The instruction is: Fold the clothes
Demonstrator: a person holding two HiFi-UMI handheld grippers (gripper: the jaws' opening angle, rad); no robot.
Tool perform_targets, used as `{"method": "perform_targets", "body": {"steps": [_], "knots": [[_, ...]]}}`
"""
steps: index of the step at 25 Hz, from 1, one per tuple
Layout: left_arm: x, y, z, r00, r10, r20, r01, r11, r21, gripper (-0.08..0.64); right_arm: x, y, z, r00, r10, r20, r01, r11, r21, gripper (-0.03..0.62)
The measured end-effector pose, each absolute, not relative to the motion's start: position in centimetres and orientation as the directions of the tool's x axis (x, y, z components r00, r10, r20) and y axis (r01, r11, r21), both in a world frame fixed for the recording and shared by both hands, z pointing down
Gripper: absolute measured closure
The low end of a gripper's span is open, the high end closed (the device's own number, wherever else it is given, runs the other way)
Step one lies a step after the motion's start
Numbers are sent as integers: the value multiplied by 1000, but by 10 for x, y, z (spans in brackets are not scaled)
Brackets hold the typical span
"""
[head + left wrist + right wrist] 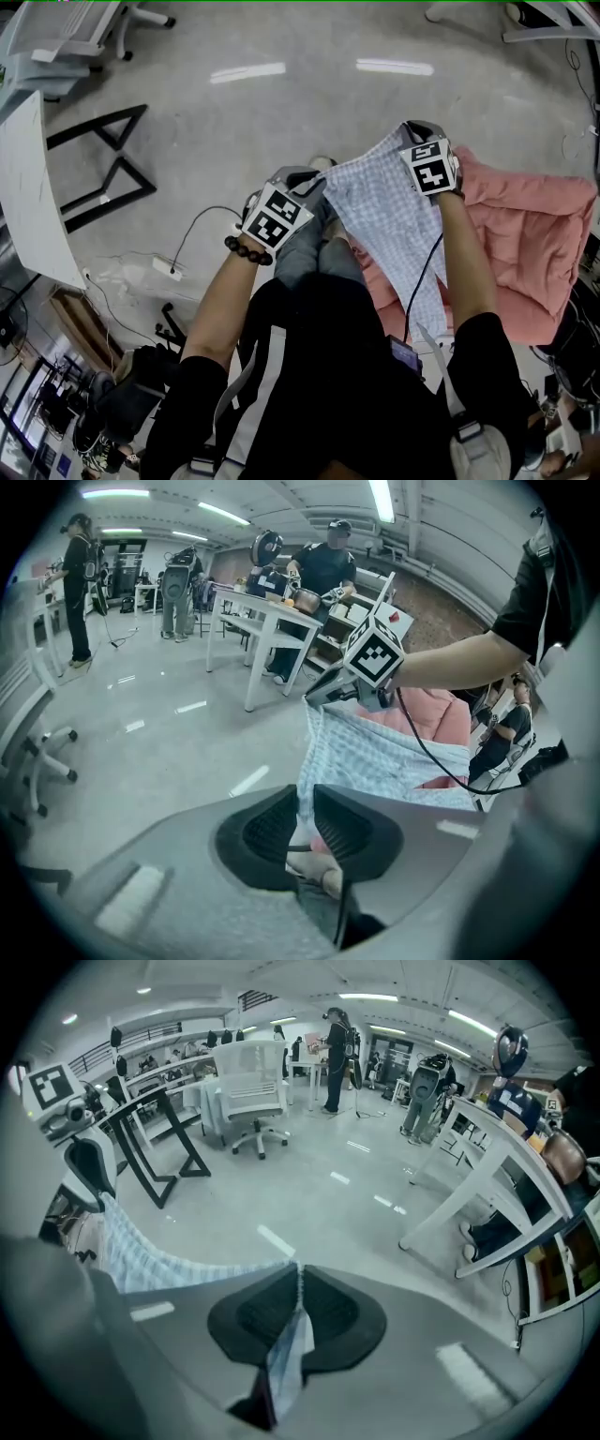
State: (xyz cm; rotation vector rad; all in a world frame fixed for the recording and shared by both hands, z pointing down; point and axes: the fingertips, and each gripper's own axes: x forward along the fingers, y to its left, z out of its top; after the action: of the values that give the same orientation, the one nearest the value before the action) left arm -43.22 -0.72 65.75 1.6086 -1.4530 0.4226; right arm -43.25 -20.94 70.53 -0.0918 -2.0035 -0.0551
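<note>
Nearly closed, left gripper (306, 808) and right gripper (300, 1277) seemingly pinch the checked garment (384, 202)

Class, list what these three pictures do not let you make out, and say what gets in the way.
Head view: the lower end of the checked garment, hidden behind the person's right arm and torso; its kind stays unclear.
Head view: what the pink quilt lies on, covered by it and cut by the right edge.
Left gripper view: what stands on the far white table, too small.

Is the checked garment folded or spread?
Spread out: the checked garment hangs stretched between the left gripper and right gripper, each pinching an edge.
</note>
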Motion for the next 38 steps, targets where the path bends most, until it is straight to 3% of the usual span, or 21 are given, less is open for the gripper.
{"method": "perform_targets", "body": {"steps": [14,25,28,30,38], "knots": [[-453,-33,648,196,-648,736,-934,106,342,526,-462,-259,662,-485,-112,867,15,991,136,569],[-465,-31,652,243,-646,724,-915,96,392,529,-465,-250,692,-416,-69,907,17,996,84,562],[-467,-28,653,248,-646,722,-911,98,400,529,-463,-248,699,-379,-64,923,21,997,77,453],[-470,-25,654,249,-645,722,-910,100,403,529,-463,-244,702,-358,-54,932,26,997,68,422],[-470,-18,653,254,-643,723,-909,95,405,529,-434,-240,725,-121,-50,991,-36,998,46,399]]}}
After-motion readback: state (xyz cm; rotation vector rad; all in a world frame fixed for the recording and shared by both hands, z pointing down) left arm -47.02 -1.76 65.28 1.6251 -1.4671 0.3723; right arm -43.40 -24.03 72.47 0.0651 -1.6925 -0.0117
